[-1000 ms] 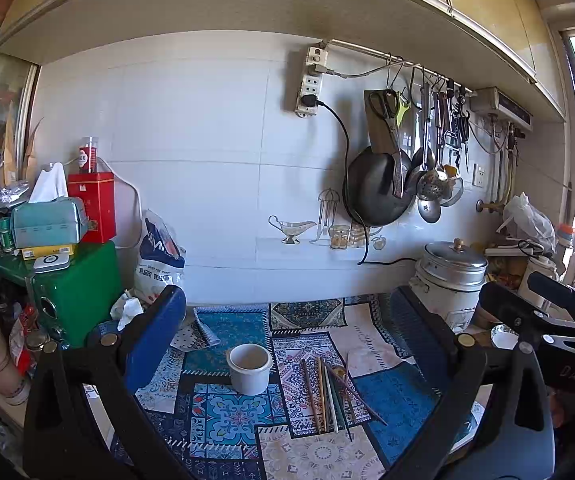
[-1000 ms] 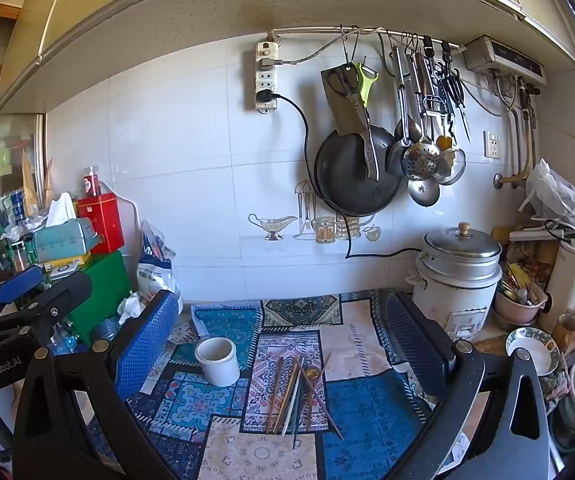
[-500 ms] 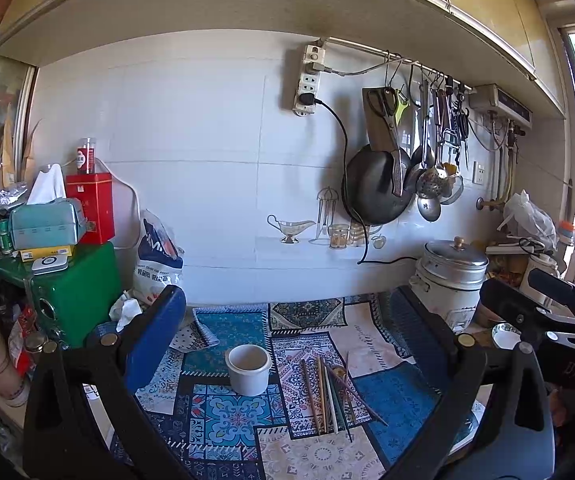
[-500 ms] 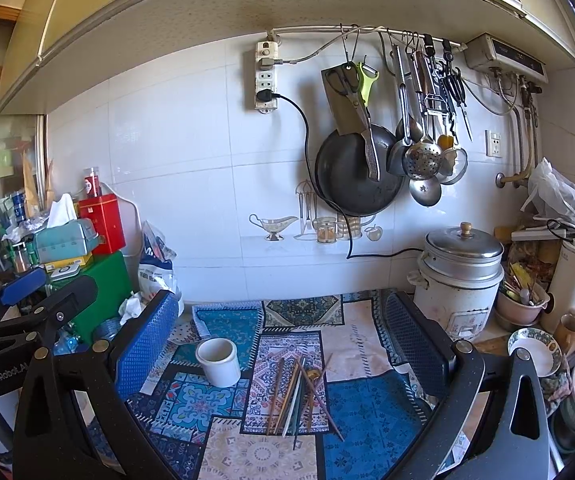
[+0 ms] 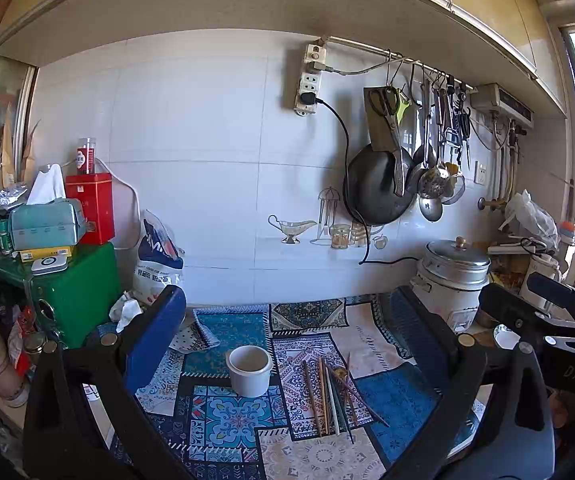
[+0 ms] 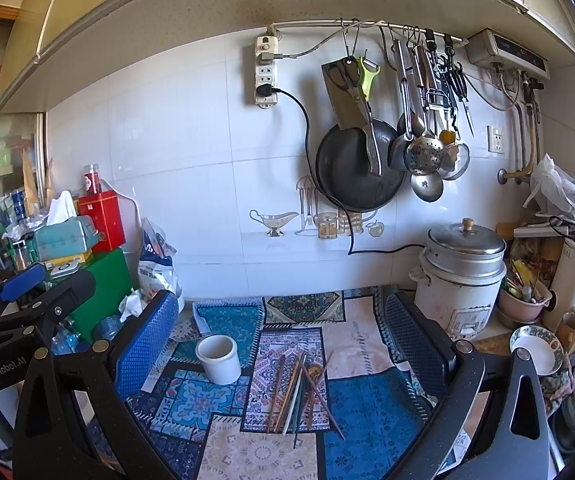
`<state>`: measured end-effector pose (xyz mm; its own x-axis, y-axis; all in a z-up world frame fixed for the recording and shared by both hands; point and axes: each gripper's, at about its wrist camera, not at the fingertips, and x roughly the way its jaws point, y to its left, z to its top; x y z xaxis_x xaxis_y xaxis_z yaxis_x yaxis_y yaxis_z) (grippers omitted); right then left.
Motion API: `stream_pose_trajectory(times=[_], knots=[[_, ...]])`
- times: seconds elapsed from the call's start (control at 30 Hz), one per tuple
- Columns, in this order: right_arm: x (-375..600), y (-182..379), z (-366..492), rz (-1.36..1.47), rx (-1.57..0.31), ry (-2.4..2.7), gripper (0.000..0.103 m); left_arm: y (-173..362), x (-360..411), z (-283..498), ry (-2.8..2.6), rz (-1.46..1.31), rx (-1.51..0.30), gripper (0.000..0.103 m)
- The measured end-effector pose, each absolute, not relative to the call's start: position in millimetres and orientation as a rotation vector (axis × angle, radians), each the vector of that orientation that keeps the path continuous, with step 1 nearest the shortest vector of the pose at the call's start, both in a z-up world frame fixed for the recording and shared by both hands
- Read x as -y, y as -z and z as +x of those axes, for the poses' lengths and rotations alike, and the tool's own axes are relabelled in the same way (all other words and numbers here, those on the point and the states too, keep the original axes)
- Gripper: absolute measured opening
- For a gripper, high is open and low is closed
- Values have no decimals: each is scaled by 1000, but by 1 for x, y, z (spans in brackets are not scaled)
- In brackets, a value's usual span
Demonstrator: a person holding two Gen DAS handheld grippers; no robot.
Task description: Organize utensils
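Observation:
A white cup (image 5: 249, 370) stands on the patterned mat (image 5: 239, 420); it also shows in the right wrist view (image 6: 219, 358). A loose bundle of chopsticks and a spoon (image 5: 333, 394) lies flat just right of the cup, also in the right wrist view (image 6: 301, 392). My left gripper (image 5: 287, 320) is open and empty, held above and in front of the cup and utensils. My right gripper (image 6: 283, 322) is open and empty at about the same height. Each gripper shows at the edge of the other's view.
A rice cooker (image 6: 463, 276) stands at the back right, with bowls and cups (image 6: 535, 346) beyond it. A green box (image 5: 71, 292) with a tissue box and red tin is at the left. A pan and ladles (image 6: 363, 164) hang on the wall.
Both grippers have stayed nearly still, with only a slight drift of the views. Nothing on the mat has moved.

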<state>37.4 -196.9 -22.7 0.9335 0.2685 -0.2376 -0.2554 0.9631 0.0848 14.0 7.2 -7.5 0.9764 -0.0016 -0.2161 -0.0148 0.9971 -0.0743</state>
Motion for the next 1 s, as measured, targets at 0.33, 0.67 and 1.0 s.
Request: stream_pose_trajectory(times=[0.33, 0.67, 1.0], knots=[[196, 24, 39, 55, -254, -271, 103, 8, -6, 16, -8, -76, -220, 103], [195, 24, 44, 54, -259, -279, 103, 8, -7, 19, -8, -77, -222, 103], [197, 27, 55, 56, -273, -273, 103, 11, -10, 35, -20, -83, -238, 103]])
